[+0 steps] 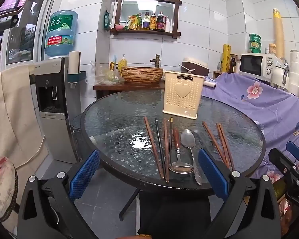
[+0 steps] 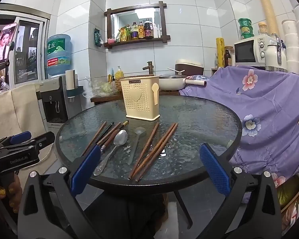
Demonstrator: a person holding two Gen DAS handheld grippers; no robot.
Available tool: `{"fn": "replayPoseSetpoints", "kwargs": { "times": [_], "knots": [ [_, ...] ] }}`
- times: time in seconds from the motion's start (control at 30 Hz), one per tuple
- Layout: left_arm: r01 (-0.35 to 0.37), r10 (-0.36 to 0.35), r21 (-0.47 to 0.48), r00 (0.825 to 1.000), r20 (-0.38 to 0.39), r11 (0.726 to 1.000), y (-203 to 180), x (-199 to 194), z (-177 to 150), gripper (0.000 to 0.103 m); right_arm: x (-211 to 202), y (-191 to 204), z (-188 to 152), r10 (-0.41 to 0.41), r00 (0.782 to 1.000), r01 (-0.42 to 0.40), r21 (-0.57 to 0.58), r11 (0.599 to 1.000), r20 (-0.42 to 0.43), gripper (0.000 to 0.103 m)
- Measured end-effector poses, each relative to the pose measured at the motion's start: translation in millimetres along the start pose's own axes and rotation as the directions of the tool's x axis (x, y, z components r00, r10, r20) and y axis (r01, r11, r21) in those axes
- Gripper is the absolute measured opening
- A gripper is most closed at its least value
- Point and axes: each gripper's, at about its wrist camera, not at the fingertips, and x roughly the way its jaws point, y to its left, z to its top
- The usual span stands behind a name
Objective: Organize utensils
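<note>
White-tiled kitchen walls surround a round, dark-rimmed textured-glass table (image 1: 113, 119), with a purple flowered cloth (image 1: 269, 103) draped over furniture just beside its right edge and a grey water dispenser (image 1: 49, 99) off its left. On the glass, towards the back, stands an upright cream perforated plastic utensil holder with a heart on its front (image 1: 182, 94). In front of it the utensils lie in a loose row, all still out of the holder: brown wooden chopsticks (image 1: 153, 147), thin black chopsticks (image 1: 159, 139), a wooden-handled steel ladle (image 1: 177, 145), a steel spoon (image 1: 188, 141), a clear plastic spoon (image 2: 136, 139) that shows plainly only in the right wrist view, and three more wooden chopsticks (image 2: 153, 149) to the right.

The left gripper (image 1: 147, 176) and right gripper (image 2: 149, 171) both hover at the near rim, jaws spread wide, holding nothing.

The first pick has probably not begun. It would likely go best one utensil at a time, gripped across the handle, tipped upright and lowered into the holder's open top. The nearest chopstick ends lie close to the rim, so a nudge could roll them off. Room above the table is open; the two grippers sit close side by side.
</note>
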Motion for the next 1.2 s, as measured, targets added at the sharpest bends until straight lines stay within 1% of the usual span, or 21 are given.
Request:
{"fn": "replayPoseSetpoints", "kwargs": {
  "times": [0.2, 0.53, 0.97, 1.2],
  "knots": [
    [-0.008, 0.008, 0.007, 1.0, 0.007, 1.0, -2.2, -0.7, 0.0, 0.097, -0.2, -0.7, 0.6, 0.004, 1.0, -0.004, -0.005, 1.0, 0.002, 0.098],
    [0.003, -0.003, 0.011, 1.0, 0.011, 1.0, -2.6, -1.0, 1.2, 0.097, -1.3, -0.2, 1.7, 0.002, 1.0, -0.002, -0.006, 1.0, 0.004, 0.098],
    [-0.002, 0.002, 0.015, 1.0, 0.015, 1.0, -2.2, -1.9, 2.6, 0.097, -2.8, 2.5, 2.7, 0.001, 1.0, -0.001, -0.009, 1.0, 0.006, 0.098],
    [-0.008, 0.008, 0.013, 1.0, 0.008, 1.0, -0.8, -0.9, 1.5, 0.097, -3.4, 2.7, 3.2, 0.003, 1.0, -0.003, -0.009, 1.0, 0.003, 0.098]
  ]
}}
